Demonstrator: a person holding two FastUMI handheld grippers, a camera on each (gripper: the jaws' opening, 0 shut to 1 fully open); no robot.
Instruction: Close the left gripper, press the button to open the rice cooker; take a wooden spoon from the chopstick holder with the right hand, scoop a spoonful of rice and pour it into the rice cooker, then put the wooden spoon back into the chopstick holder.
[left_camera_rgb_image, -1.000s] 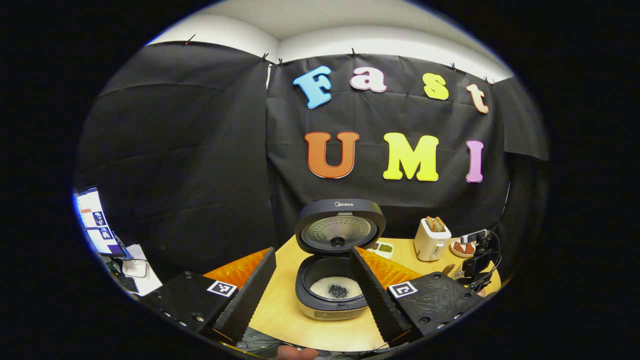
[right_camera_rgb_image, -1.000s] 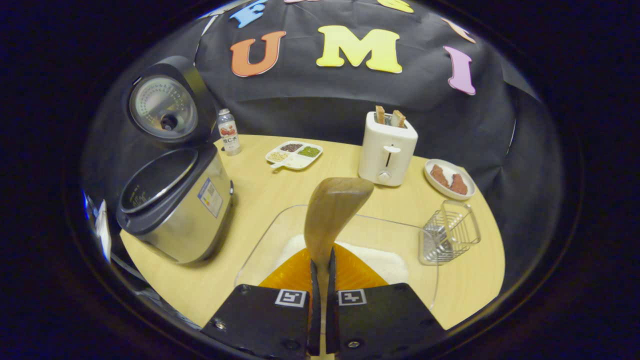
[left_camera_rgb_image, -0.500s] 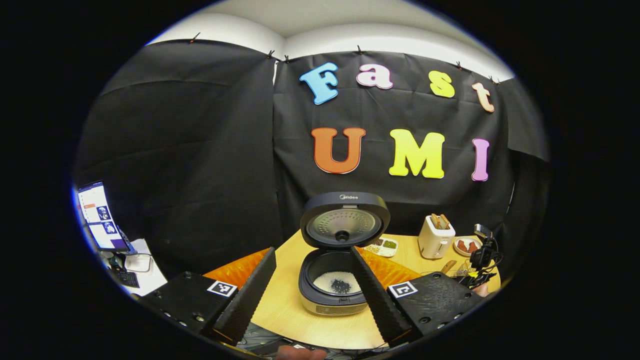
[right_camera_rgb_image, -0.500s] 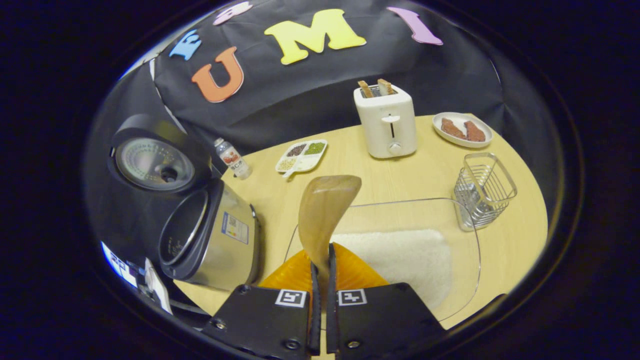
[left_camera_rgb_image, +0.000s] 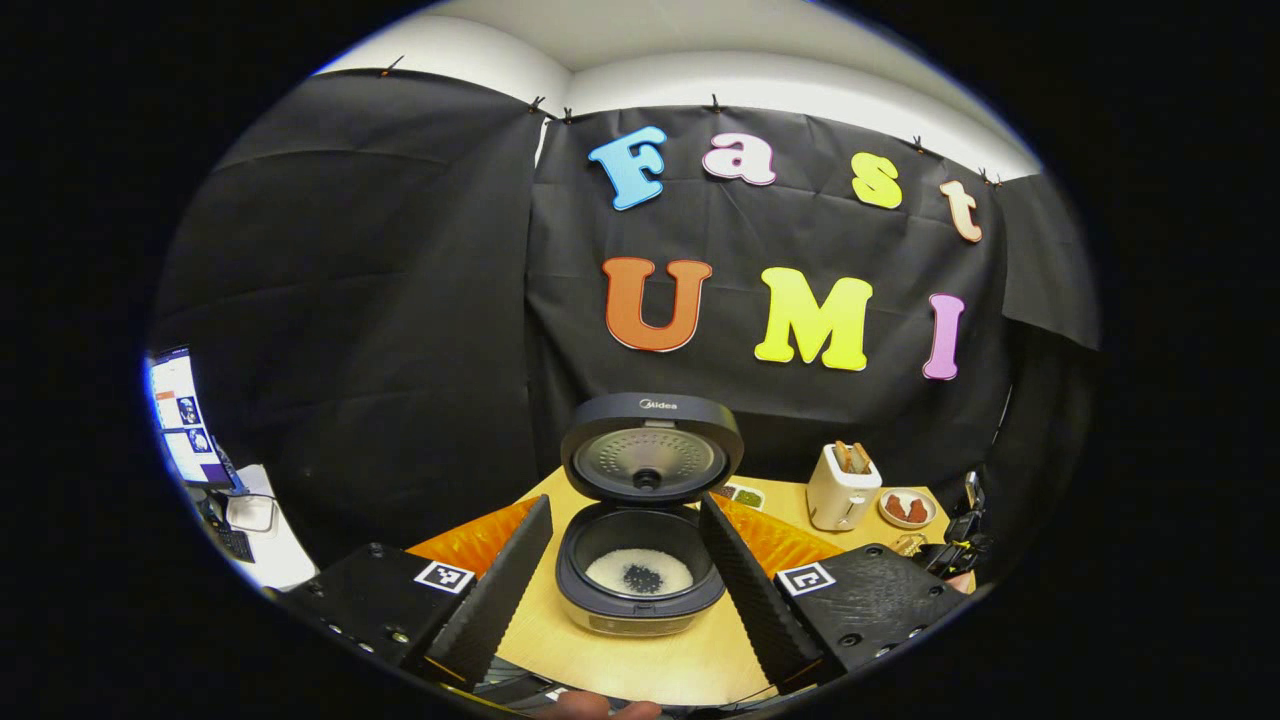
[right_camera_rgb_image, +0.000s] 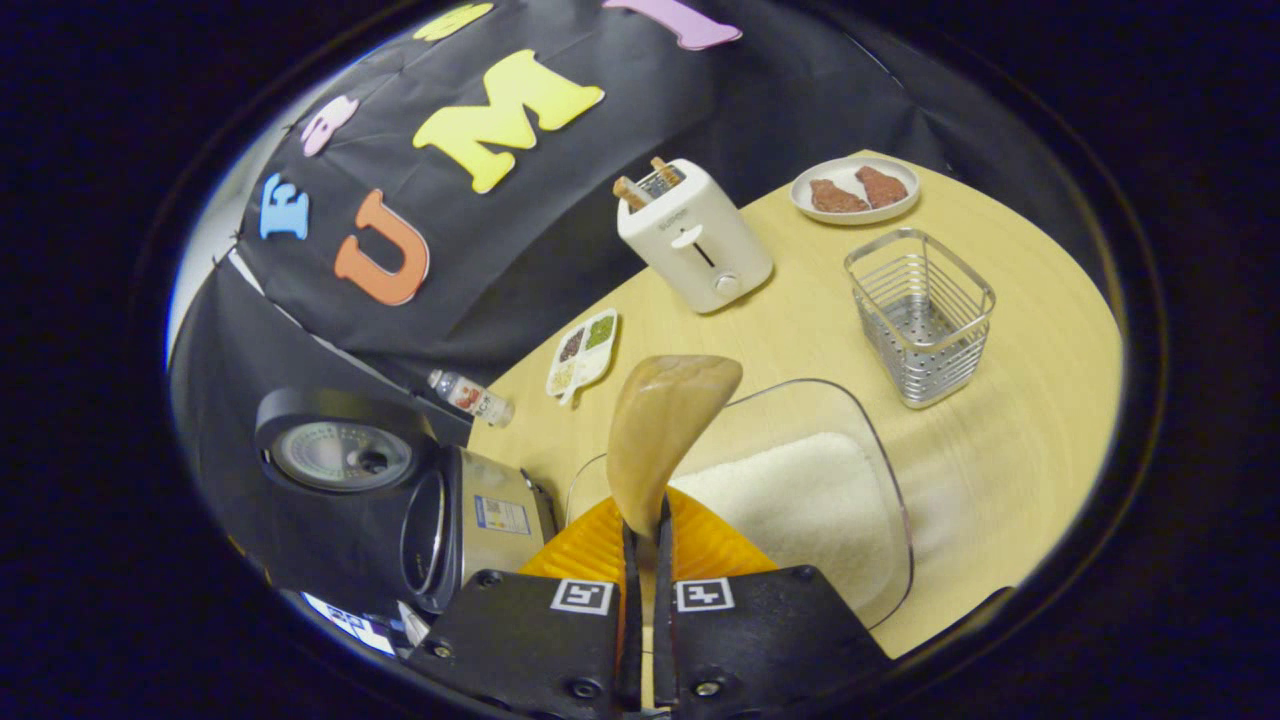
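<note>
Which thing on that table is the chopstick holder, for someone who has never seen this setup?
Start at the white toaster at the back of the wooden table. Just to the side of it, in front of the plate of brown food, stands the chopstick holder. It is the lone see-through metal wire basket, square-topped and empty.

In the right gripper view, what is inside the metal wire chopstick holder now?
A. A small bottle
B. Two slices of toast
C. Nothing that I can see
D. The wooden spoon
C: the chopstick holder on the table looks empty through its wires, while the wooden spoon is clamped in the right tool above the clear rice container.
</note>
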